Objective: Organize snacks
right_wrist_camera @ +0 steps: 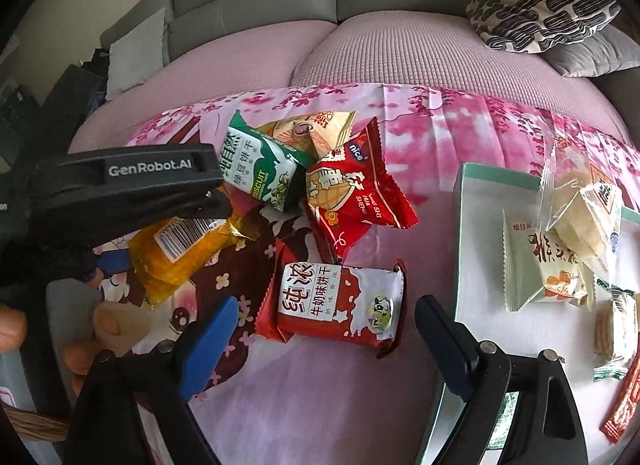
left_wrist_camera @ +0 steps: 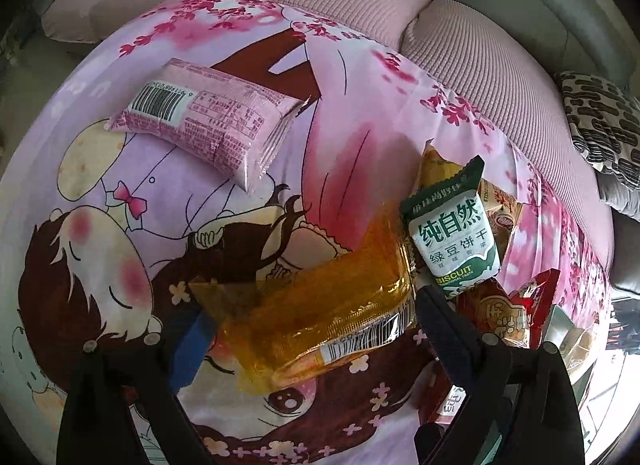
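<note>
A yellow translucent snack packet lies between the fingers of my left gripper. The blue pad touches its left end and the black finger its right end, so the jaws grip it lengthwise. In the right wrist view the same yellow packet sits under the left gripper's black finger. My right gripper stands open over a red and white biscuit packet, with a gap on each side. A green biscuit packet and a red peanut packet lie just beyond.
A pink packet lies alone at the far left of the cartoon cloth. At the right, a white tray with a green rim holds several pale packets. A patterned cushion rests on the sofa behind. A person's fingers show at lower left.
</note>
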A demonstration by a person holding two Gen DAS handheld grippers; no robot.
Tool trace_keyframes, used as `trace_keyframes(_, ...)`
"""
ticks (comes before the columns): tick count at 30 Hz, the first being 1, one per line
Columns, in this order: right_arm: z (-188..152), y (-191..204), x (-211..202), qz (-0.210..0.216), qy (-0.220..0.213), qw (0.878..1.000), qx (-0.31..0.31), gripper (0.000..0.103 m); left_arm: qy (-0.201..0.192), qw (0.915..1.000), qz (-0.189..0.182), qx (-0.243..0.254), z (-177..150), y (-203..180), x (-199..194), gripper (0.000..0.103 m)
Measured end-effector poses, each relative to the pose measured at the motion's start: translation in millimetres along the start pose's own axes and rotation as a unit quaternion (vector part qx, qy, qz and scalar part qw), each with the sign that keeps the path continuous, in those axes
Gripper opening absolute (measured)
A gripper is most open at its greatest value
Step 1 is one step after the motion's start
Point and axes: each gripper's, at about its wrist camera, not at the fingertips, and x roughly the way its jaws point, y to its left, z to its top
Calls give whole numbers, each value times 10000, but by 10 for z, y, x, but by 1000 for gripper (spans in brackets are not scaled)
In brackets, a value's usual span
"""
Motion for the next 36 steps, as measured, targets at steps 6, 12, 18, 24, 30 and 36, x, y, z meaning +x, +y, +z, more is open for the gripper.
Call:
trace_keyframes(6,-5,-9,-6,32,-29,10000,-4,90,-20,10000,-78,-29,-10,62,-87,83)
trace_keyframes(12,-7,-20,31,60,-7,10000,26,86,17,9999,-112,-50,-55,145,-162,78)
trace_keyframes(18,-3,-9,56,8,-34,10000,-4,86,101,9998,-153,-33,-209,250,-224,78)
trace_keyframes(24,-9,-2,107,-104,-21,9999,-70,82,204,9995,-204,150,-406,240,-265,78)
trace_keyframes(30,-13,41,120,-378,-37,9989,-265,81,237,9994,-162,207,-452,175,-217,78)
trace_keyframes(36,-8,-5,104,-400,-66,9990,-209,68,257,9995,-138,155,-450,177,-198,79)
